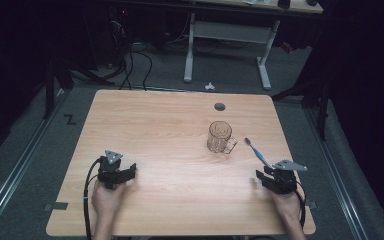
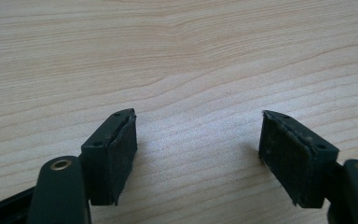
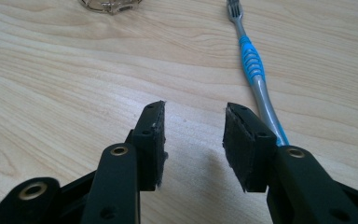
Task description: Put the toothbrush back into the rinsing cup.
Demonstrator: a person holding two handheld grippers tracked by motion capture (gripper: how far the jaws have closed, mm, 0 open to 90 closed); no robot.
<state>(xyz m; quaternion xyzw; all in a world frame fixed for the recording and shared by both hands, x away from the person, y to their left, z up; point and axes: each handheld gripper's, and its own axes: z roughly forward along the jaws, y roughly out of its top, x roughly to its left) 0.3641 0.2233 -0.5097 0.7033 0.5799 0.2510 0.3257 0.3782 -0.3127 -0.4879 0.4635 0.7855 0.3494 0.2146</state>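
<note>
A clear glass mug (image 1: 220, 136) with a handle stands upright right of the table's middle. A grey and blue toothbrush (image 1: 258, 153) lies flat to its right, bristle end pointing away from me; in the right gripper view the toothbrush (image 3: 254, 63) runs past the right jaw, outside the gap. My right gripper (image 1: 267, 176) rests low at the near right, open with nothing between the jaws (image 3: 193, 140). My left gripper (image 1: 128, 171) sits at the near left, open wide over bare wood (image 2: 198, 144).
The wooden table (image 1: 160, 135) has a round grey cable hole (image 1: 220, 106) near its far edge. Beyond it stand a white-legged desk (image 1: 190, 50) and floor cables (image 1: 130, 60). The mug's base (image 3: 109, 4) shows at the top of the right gripper view.
</note>
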